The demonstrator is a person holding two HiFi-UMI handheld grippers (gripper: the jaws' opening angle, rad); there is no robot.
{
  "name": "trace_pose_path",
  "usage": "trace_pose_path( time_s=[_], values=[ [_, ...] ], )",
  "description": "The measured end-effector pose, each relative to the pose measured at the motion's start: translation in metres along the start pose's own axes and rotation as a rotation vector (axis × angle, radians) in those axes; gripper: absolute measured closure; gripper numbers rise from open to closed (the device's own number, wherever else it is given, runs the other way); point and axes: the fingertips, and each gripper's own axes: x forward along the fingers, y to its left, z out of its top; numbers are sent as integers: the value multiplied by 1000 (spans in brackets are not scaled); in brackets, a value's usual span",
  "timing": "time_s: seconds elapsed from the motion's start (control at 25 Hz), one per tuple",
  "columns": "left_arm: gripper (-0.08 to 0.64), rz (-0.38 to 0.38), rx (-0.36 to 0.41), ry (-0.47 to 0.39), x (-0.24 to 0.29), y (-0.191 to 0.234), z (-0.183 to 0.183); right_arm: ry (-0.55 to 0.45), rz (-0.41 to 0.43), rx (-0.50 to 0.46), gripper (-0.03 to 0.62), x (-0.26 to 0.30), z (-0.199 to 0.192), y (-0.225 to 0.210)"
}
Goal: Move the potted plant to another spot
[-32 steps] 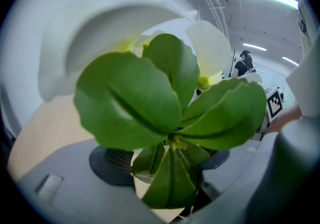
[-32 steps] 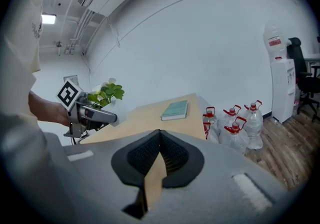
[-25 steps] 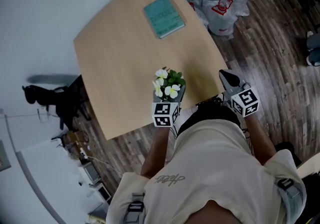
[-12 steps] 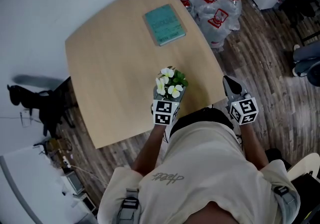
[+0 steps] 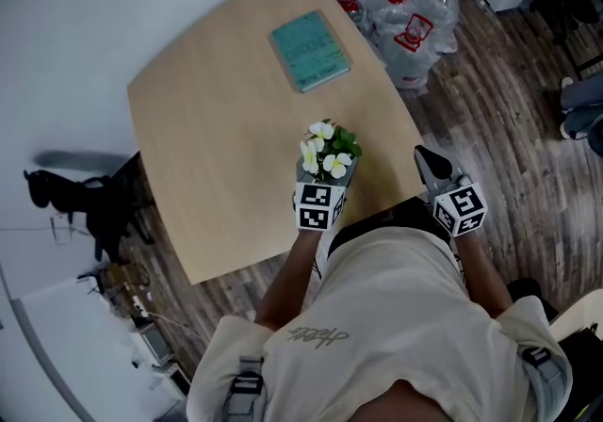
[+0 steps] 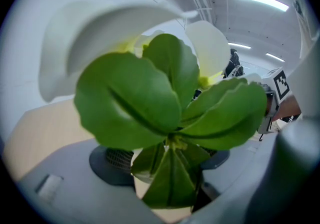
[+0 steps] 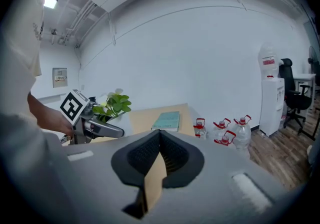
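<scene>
Left gripper [image 5: 323, 181] grips the potted plant [image 5: 329, 151], jaws clamped on the pot, at the wooden table's [image 5: 217, 119] near edge. Right gripper [image 5: 429, 162] hangs empty beside the table, jaws together. The pickup looks done. Carrying and setting down are left.

You'll see a teal book [image 5: 310, 51] lying flat near the tabletop's [image 5: 217, 128] far right edge. Just past that edge, clear water jugs [image 5: 405, 20] with red handles stand clustered on the wooden floor [image 5: 490, 128].
</scene>
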Motion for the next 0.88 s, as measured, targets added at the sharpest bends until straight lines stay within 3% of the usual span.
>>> trace_pose_path(
  time_s=[0.24, 0.88],
  values=[
    [209, 37, -11, 45, 23, -3, 4, 11, 79, -5, 591, 13, 5, -17],
    [209, 96, -24, 140, 113, -10, -9, 97, 167, 28, 591, 26, -13, -104]
  ],
)
